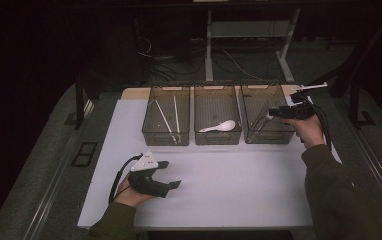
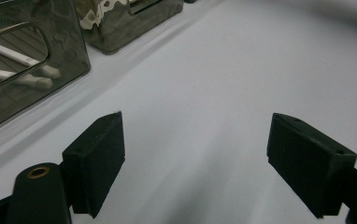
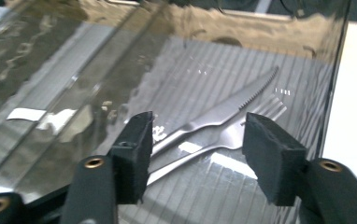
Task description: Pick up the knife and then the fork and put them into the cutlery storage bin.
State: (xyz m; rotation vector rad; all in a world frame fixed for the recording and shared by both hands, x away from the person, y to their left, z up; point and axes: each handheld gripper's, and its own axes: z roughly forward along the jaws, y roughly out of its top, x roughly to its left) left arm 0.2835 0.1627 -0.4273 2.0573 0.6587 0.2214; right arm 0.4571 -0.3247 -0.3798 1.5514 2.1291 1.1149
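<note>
My right gripper (image 1: 271,114) hangs over the right-hand clear bin (image 1: 264,136) at the back of the table. Its jaws stand open with nothing between the pads (image 3: 137,154). Below them, on the ribbed floor of that bin (image 3: 50,60), a steel knife (image 3: 228,109) and a steel fork (image 3: 260,114) lie side by side. My left gripper (image 1: 173,174) rests low over the white table top (image 1: 229,185) at the front left. In the left gripper view its jaws (image 2: 196,121) are wide apart over bare white surface.
Three clear bins stand in a row at the back. The left bin (image 1: 165,136) holds white chopsticks (image 1: 171,117), which the left gripper view shows through the wall (image 2: 17,58). The middle bin (image 1: 217,138) holds a white spoon (image 1: 221,126).
</note>
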